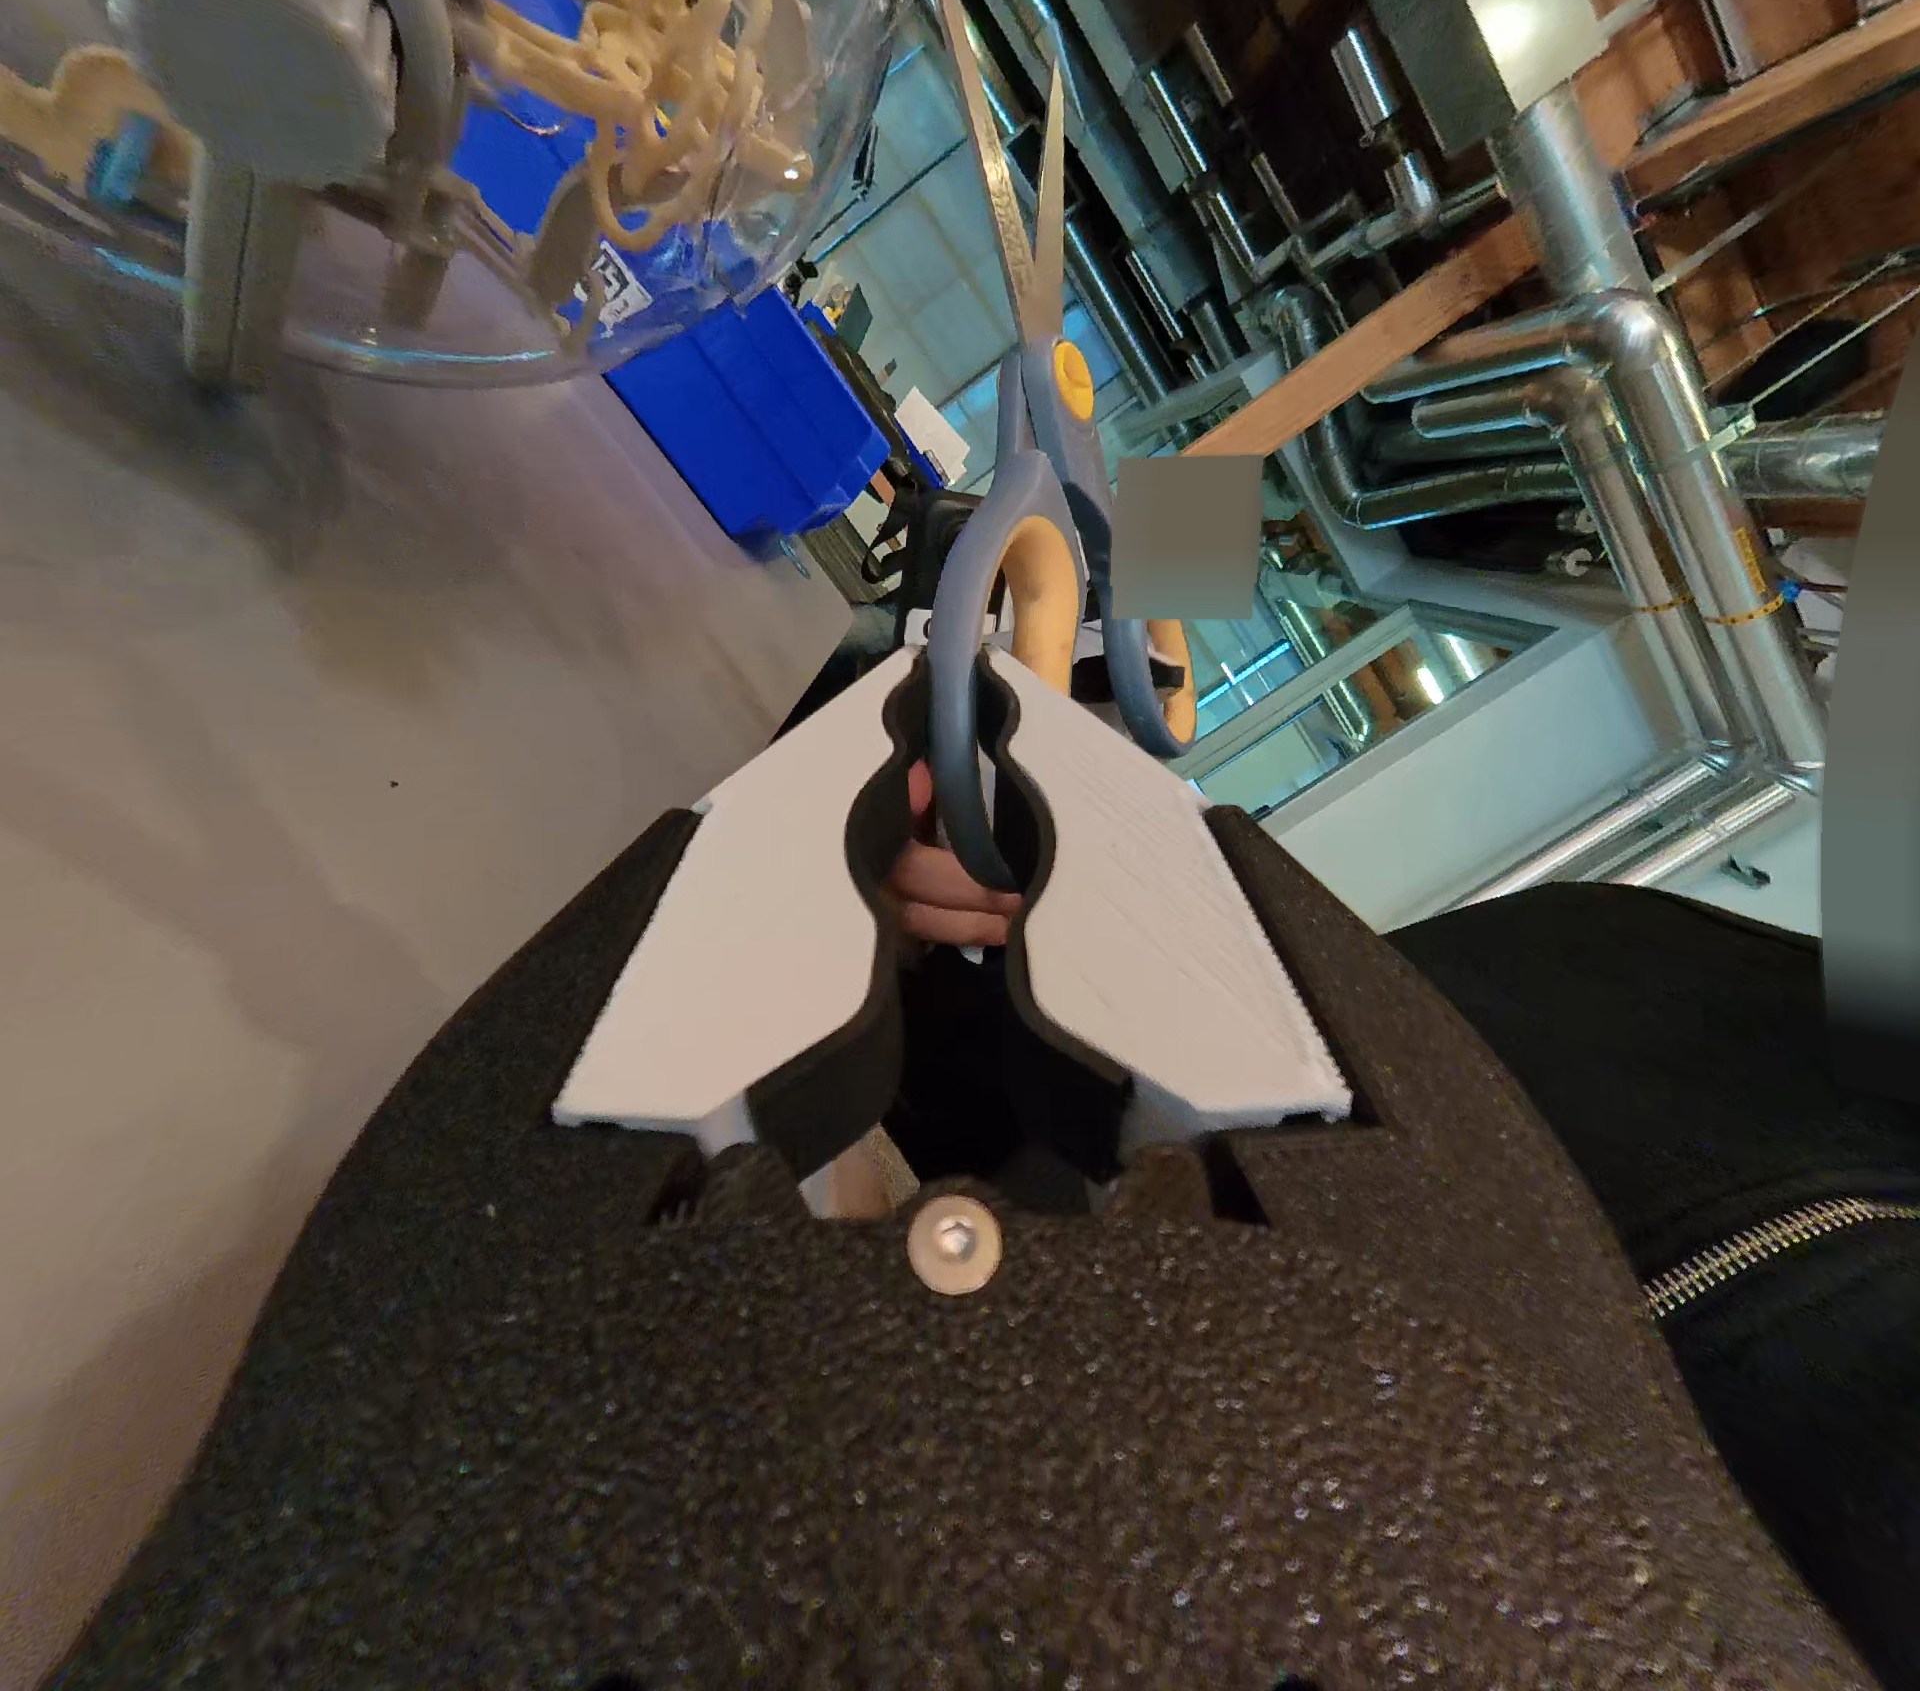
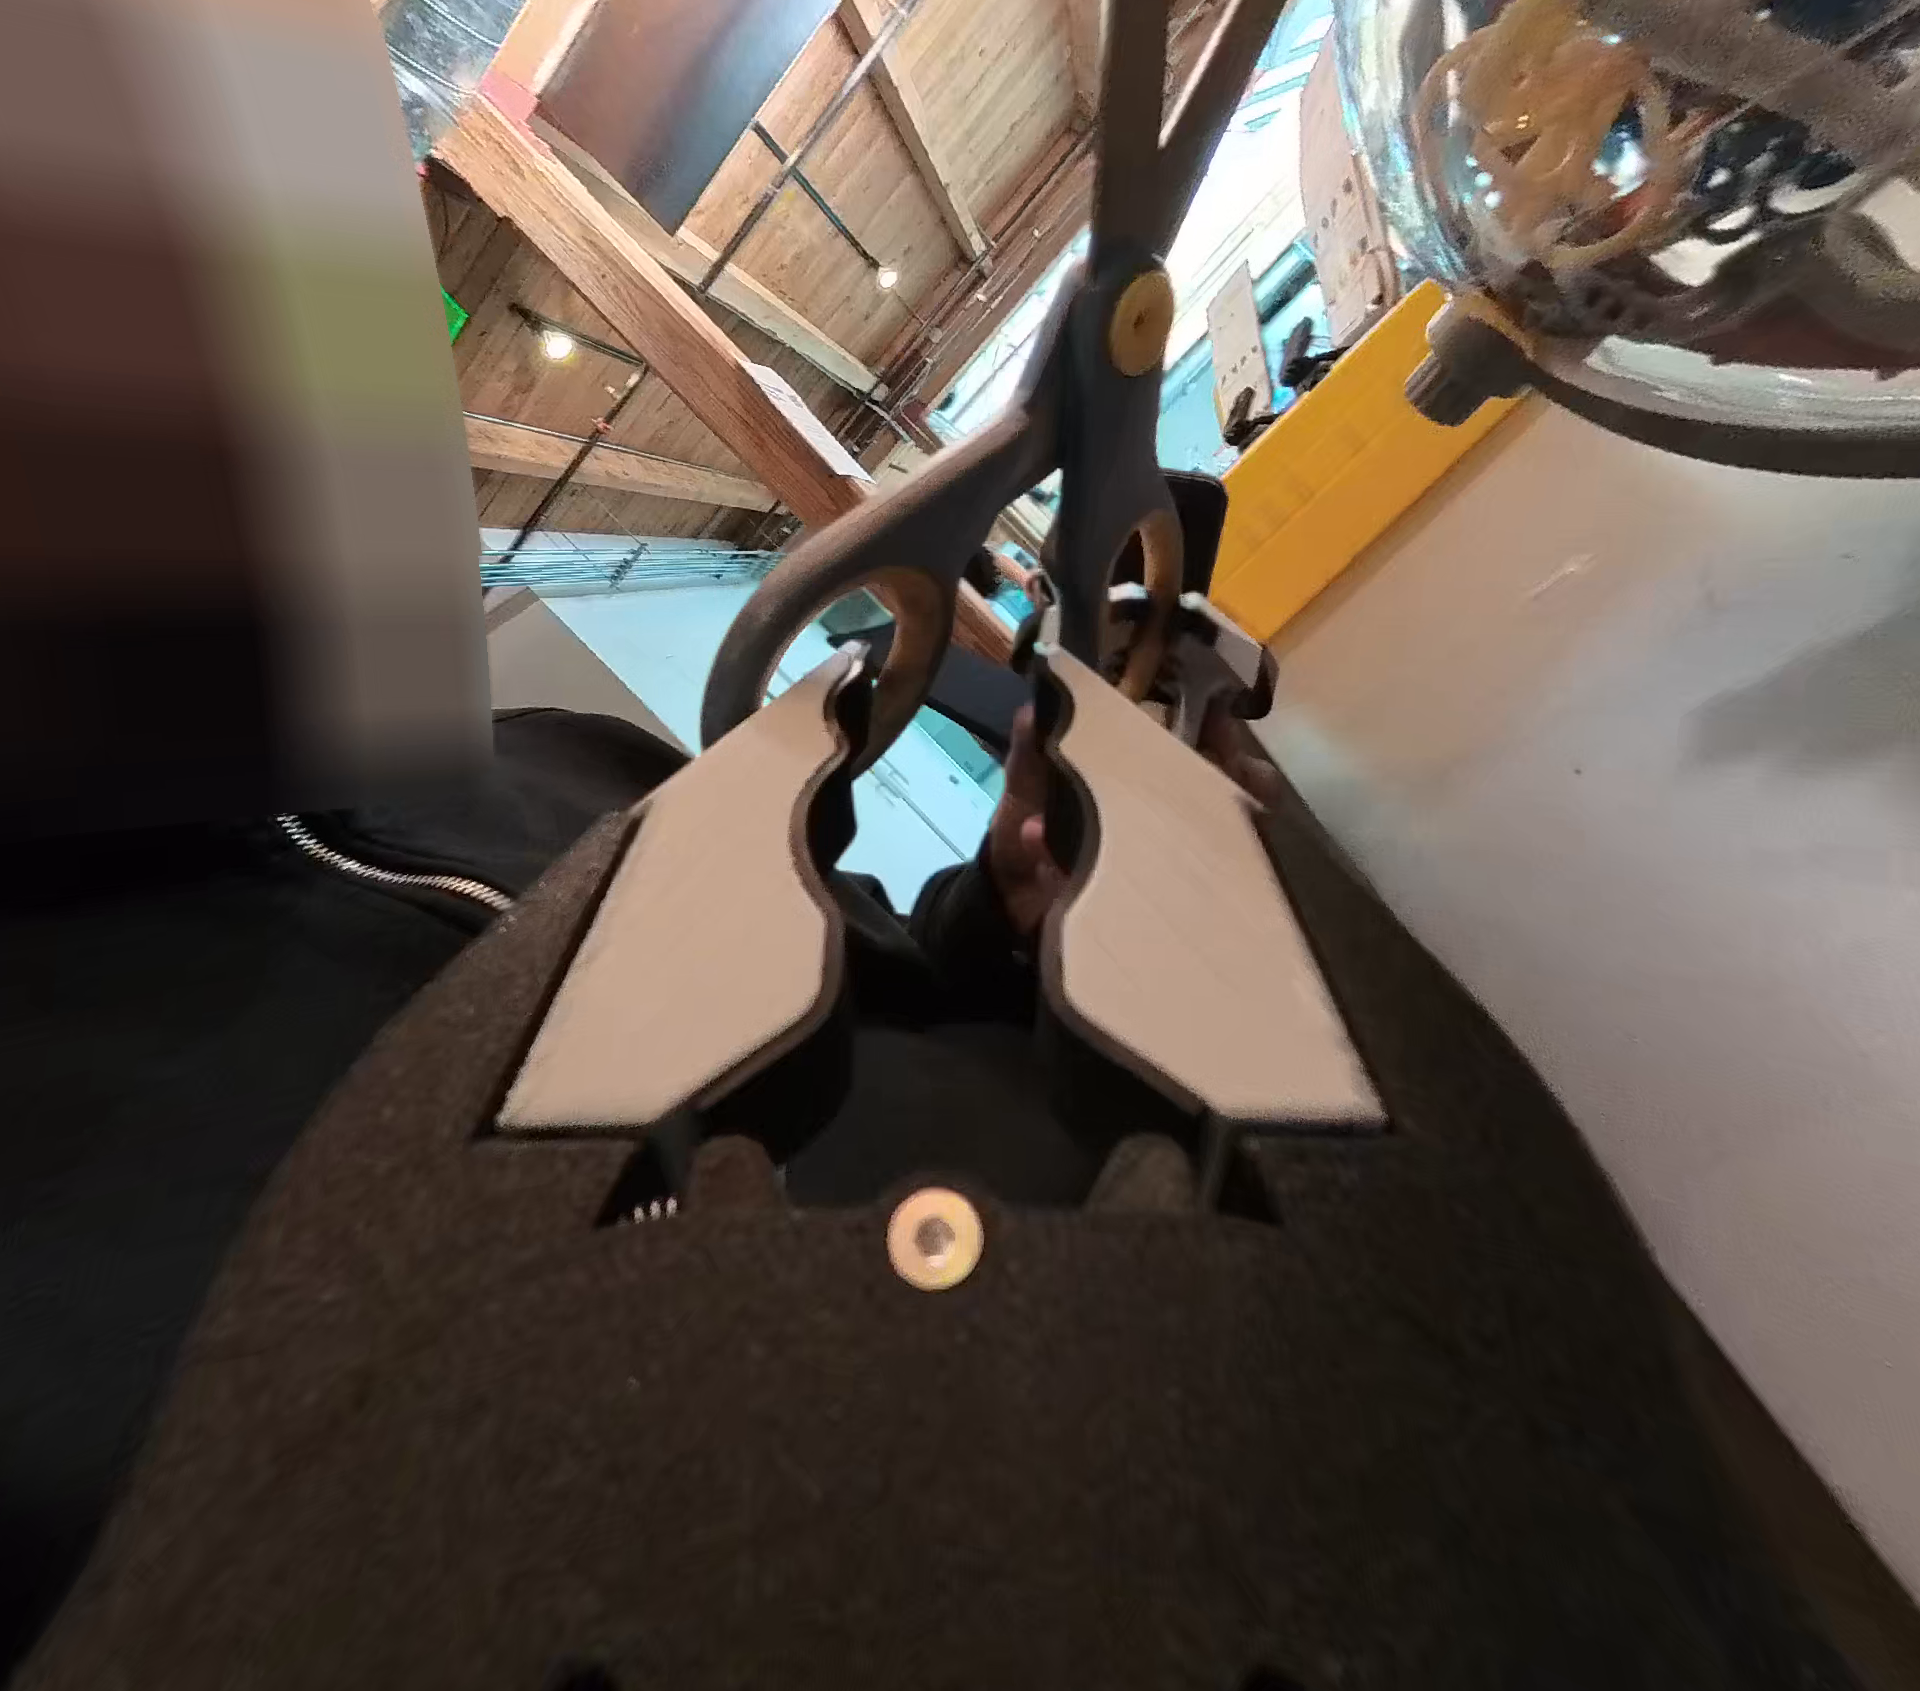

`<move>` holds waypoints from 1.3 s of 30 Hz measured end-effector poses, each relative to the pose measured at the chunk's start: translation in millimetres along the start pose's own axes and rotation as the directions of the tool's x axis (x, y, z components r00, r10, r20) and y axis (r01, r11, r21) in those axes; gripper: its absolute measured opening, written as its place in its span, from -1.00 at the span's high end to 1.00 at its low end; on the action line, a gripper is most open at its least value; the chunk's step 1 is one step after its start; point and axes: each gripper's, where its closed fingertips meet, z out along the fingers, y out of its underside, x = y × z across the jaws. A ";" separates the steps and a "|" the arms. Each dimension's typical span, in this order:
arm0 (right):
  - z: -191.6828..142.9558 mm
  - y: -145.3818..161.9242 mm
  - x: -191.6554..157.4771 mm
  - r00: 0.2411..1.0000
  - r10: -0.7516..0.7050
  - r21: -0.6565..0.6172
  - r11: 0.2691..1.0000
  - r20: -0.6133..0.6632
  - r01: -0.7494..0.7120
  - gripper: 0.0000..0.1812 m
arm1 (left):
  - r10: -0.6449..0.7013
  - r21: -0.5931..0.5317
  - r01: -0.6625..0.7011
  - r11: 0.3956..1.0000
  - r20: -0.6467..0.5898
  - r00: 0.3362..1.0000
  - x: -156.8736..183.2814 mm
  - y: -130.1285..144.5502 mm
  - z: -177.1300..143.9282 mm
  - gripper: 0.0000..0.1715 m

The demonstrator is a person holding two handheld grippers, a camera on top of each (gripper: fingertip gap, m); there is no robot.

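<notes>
My left gripper [image 1: 961,675] is shut on one handle loop of grey-blue scissors [image 1: 1039,353] with orange-lined loops and a yellow pivot. The blades point away and stand slightly apart. In the right wrist view the same scissors [image 2: 1127,353] show with blades spread. My right gripper [image 2: 945,665] is open; its left fingertip [image 2: 847,670] sits at the free handle loop, whose rim passes between the fingers. The left gripper [image 2: 1216,665] shows there holding the other loop. A clear glass bowl [image 1: 831,83] holding pale noodles [image 1: 665,83] is close to the blades; it also shows in the right wrist view [image 2: 1662,353].
A white plastic gadget with a ribbed knob [image 1: 249,20] stands by the bowl on the white table [image 1: 312,706]. A blue bin [image 1: 748,415] and a yellow bin [image 2: 1340,446] lie at the table's far side. A person in a black zipped jacket [image 1: 1662,1070] is close behind the grippers. The left gripper's tips are roughly 5 centimetres from the right gripper's.
</notes>
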 end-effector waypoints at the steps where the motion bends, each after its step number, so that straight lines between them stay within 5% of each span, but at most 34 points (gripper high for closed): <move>1: -0.9 -0.1 3.6 1.000 -0.007 -0.005 1.000 -0.028 0.007 0.67 | -0.002 0.004 0.002 1.000 0.000 1.000 -0.2 -1.2 -0.7 0.96; 6: -5.6 -4.1 7.0 0.995 -0.060 -0.005 0.998 -0.081 0.060 0.57 | -0.070 0.004 0.070 0.998 -0.050 0.996 5.8 -0.8 0.0 0.95; 11: -23.3 -22.6 -4.2 0.999 -0.001 0.108 0.994 0.033 -0.003 0.60 | -0.128 0.029 0.132 0.991 -0.104 0.986 9.4 -6.0 -2.8 0.95; 15: -28.7 -26.3 14.6 0.984 -0.100 0.103 0.988 -0.146 0.116 0.61 | -0.129 0.041 0.134 0.990 -0.100 0.987 8.3 -8.2 -4.2 0.95; 17: -32.3 -22.5 38.3 0.867 -0.318 -0.030 0.943 -0.385 0.333 0.61 | -0.127 0.039 0.132 0.991 -0.099 0.987 8.7 -8.2 -4.1 0.95; 19: -38.0 -25.4 51.1 0.608 -0.571 -0.218 0.802 -0.551 0.556 0.60 | -0.134 0.035 0.139 0.990 -0.106 0.985 9.3 -7.7 -3.9 0.95; 22: -25.5 -34.4 30.6 0.305 -0.753 -0.309 0.553 -0.584 0.774 0.61 | -0.139 0.022 0.142 0.990 -0.103 0.985 8.5 -5.4 -2.5 0.95; 25: -7.5 -32.5 13.1 0.211 -0.812 -0.293 0.420 -0.545 0.859 0.66 | -0.144 0.006 0.145 0.989 -0.107 0.984 10.0 -2.9 -0.3 0.95; 32: 5.0 -39.2 2.5 0.221 -0.851 -0.211 0.355 -0.476 0.911 0.55 | -0.167 -0.007 0.168 0.986 -0.148 0.975 15.4 -1.0 -0.3 0.95; 37: 23.9 -38.8 -3.6 -0.059 -0.914 -0.275 0.059 -0.401 0.960 0.53 | -0.183 -0.022 0.182 0.983 -0.165 0.969 17.5 -0.1 -1.9 0.96; 39: 29.8 -39.8 -5.4 -0.084 -0.922 -0.274 0.025 -0.377 0.961 0.53 | -0.191 -0.027 0.189 0.982 -0.172 0.966 17.9 -0.1 -3.2 0.96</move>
